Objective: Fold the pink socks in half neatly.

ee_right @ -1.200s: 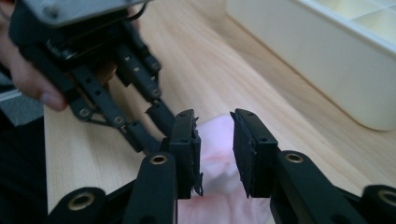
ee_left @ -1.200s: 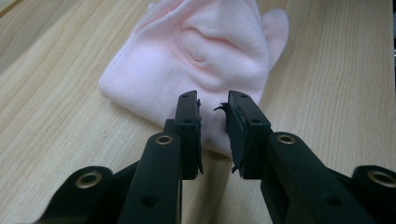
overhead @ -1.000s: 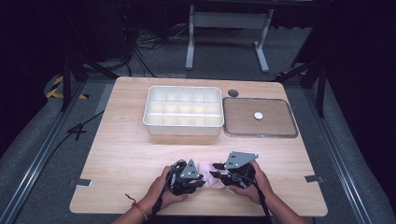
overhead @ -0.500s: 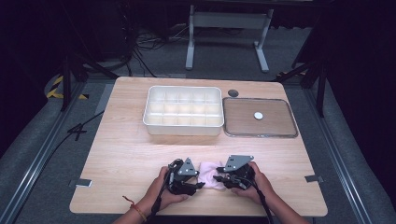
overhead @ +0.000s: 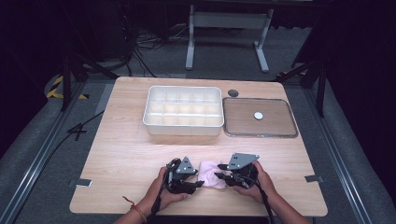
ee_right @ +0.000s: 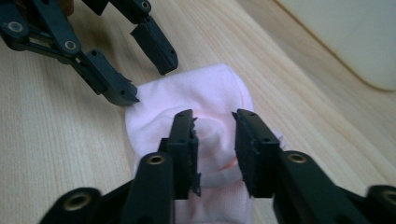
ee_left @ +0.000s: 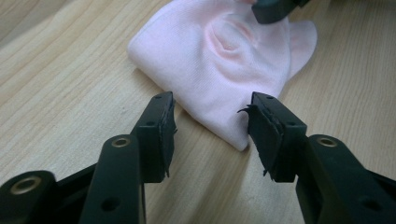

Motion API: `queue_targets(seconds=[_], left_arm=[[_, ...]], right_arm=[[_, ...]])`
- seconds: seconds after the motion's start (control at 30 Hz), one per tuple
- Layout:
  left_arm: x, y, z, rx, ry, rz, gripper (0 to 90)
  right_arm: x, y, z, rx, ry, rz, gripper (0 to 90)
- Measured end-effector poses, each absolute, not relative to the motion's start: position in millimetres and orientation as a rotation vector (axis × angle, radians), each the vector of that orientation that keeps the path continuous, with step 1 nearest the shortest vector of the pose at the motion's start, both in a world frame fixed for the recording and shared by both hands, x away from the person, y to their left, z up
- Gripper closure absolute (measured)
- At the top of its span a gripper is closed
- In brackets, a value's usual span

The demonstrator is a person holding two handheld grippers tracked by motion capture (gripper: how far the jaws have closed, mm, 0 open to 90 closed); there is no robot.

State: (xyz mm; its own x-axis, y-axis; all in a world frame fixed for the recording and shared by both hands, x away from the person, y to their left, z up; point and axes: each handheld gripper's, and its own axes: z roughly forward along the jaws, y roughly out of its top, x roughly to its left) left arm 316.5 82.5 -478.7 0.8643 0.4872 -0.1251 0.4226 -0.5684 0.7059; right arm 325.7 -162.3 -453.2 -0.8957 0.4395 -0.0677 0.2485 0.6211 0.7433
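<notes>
It looked like a lab: black curtains surrounded the wooden tabletop (overhead: 126, 154), cables (overhead: 140, 42) lay on the grey floor, and a metal stand (overhead: 227, 35) stood behind.

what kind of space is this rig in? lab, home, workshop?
Most likely a lab or recording studio. A bare wooden table stands on grey carpet with dark drapes around it, loose cables run on the floor behind, and tape marks sit at the table's edges. Nothing domestic is in view.
</notes>
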Motion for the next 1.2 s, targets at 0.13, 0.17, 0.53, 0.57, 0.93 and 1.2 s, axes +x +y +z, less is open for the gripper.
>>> queue_targets(seconds=[0.13, 0.17, 0.53, 0.57, 0.93, 1.2], left_arm=[[319, 85, -479, 2.245, 0.656, 0.110, 58.6], [320, 85, -479, 2.250, 0.658, 0.116, 58.8], [331, 89, -481, 2.144, 0.767, -0.059, 49.5], [331, 87, -481, 2.152, 0.769, -0.050, 48.7], [334, 80, -481, 2.146, 0.796, -0.029, 58.2], [336, 82, -480, 2.156, 0.797, -0.015, 70.0]], right_arm=[[328, -161, -459, 0.539, 2.634, 1.091, 76.8], [329, -161, -461, 0.533, 2.644, 1.077, 77.8], [330, -157, -469, 0.552, 2.693, 1.088, 80.0], [330, -157, -469, 0.549, 2.693, 1.087, 80.0], [330, -157, -469, 0.551, 2.690, 1.082, 79.5], [329, -160, -460, 0.562, 2.624, 1.137, 71.5]])
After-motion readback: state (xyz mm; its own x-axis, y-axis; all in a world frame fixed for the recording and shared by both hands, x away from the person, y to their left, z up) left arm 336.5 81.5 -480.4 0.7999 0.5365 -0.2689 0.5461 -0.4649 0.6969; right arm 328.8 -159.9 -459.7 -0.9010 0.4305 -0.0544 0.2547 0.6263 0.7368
